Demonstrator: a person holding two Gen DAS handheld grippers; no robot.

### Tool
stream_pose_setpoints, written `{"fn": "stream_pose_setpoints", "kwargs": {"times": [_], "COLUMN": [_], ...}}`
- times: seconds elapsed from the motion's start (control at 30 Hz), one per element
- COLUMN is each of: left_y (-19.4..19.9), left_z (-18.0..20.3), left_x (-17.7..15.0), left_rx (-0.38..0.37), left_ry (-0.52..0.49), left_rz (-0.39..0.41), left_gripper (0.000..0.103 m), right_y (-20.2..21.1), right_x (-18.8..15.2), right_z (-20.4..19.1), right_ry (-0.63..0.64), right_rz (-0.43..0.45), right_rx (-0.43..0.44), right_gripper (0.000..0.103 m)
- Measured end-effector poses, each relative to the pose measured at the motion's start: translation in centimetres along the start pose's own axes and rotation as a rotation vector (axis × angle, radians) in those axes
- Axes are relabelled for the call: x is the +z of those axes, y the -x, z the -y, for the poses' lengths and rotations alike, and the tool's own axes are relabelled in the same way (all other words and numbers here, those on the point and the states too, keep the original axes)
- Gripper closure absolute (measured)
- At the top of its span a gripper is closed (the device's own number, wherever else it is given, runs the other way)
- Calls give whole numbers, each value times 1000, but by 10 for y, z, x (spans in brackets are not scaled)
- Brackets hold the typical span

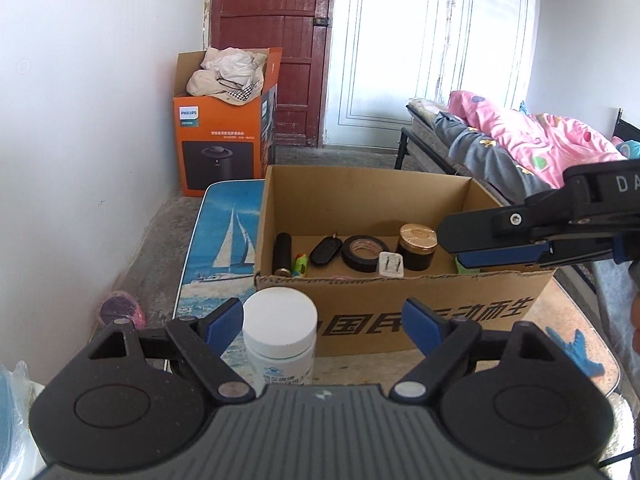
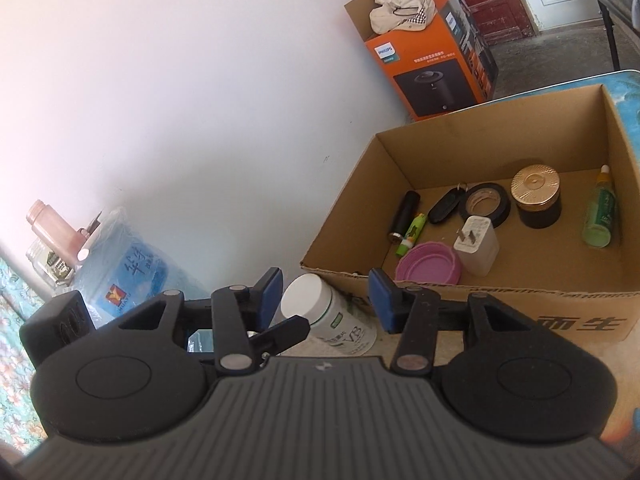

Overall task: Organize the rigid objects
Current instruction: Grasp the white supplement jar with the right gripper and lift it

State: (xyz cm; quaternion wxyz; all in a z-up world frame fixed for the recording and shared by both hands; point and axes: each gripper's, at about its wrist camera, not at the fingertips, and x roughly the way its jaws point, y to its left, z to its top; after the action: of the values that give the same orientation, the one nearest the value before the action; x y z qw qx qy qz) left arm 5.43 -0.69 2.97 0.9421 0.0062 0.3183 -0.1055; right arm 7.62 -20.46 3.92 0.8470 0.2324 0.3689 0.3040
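Mid-pick: left tool (image 1: 322, 316) spread wide around the white-capped bottle (image 1: 280, 334), upright on the bench just outside the box (image 1: 400, 292) front wall. Right tool (image 2: 326, 298) spread too, holding nothing, hovering near the box. Next: close on the bottle, lift over the wall, set down inside beside the tape (image 1: 365, 253).

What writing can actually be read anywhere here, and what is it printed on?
"PHILIPS": orange box on the floor by the wall; its smaller print is too small to read.
"动而生": front of the cardboard box; the characters before it are partly hidden.
"VB": white-capped bottle; the rest is blurred.
"华": blue water jug; the logo text is unreadable.
"DA": right tool, cut off at the frame edge.
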Motion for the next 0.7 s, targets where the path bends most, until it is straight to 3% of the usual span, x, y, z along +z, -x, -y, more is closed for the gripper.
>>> {"fn": "stream_pose_setpoints", "kwargs": {"times": [0.4,0.7], "left_y": [-46,-58], "left_z": [-20,-22], "left_x": [-16,-17], "left_rx": [65,58], "left_ry": [6,15], "left_rz": [-98,-121], "left_gripper": [17,35], "right_y": [-81,-110], "right_x": [-17,-20], "right_z": [-8,3], "right_ry": [-83,-163], "right_rz": [-83,-90], "right_rx": [-37,-53], "right_gripper": [55,55]}}
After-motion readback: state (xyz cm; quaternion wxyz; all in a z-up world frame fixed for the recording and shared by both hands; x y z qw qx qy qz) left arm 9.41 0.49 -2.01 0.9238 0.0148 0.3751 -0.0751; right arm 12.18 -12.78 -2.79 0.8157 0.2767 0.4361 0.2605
